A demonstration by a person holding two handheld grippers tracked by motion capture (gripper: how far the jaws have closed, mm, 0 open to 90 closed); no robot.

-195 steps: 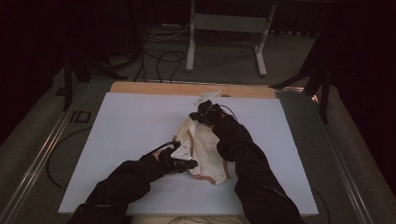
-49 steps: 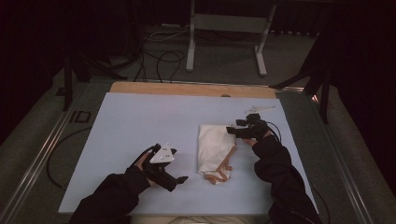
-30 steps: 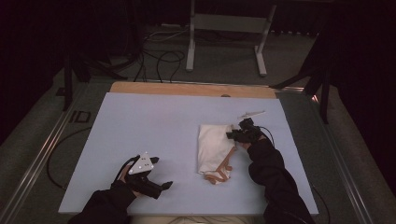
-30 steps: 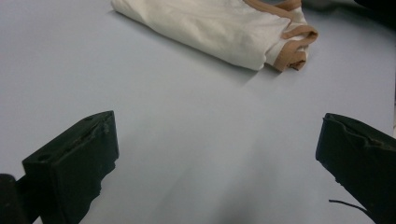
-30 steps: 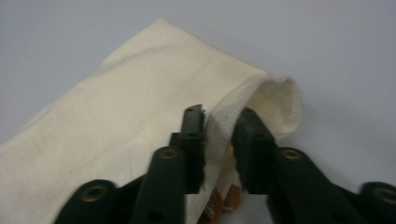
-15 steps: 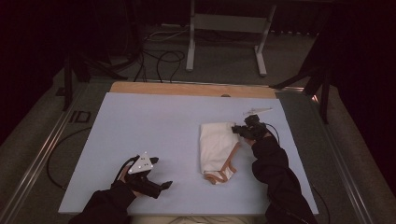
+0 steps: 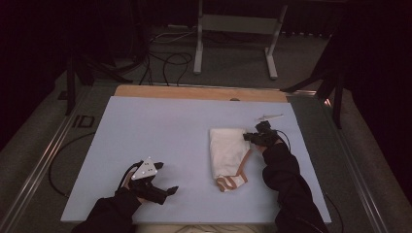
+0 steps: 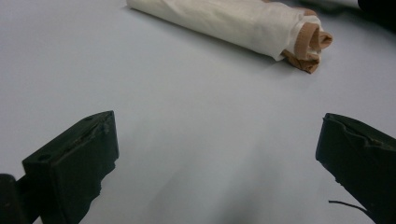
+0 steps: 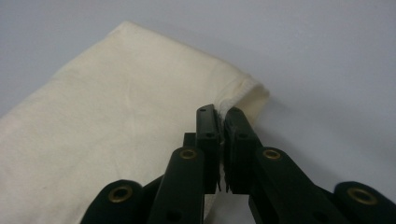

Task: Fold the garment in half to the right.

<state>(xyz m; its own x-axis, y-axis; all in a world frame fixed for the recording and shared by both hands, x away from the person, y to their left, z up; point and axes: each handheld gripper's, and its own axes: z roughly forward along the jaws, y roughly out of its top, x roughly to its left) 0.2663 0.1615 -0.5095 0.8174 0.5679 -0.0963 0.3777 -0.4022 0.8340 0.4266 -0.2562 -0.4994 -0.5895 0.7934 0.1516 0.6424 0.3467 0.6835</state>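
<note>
The right hand-held gripper pinches the far corner of the folded cloth, which lies right of centre on the worktop. Keep the pinch on all layers and move low. The left hand-held gripper rests wide open, empty. Its view reveals the cloth's tan band rolled up.

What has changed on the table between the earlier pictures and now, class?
The left gripper let go of the cream garment and drew back to the near left, jaws open. The right gripper pinched the garment's far right corner; the garment now lies folded narrower. The blue mat stayed put.
</note>
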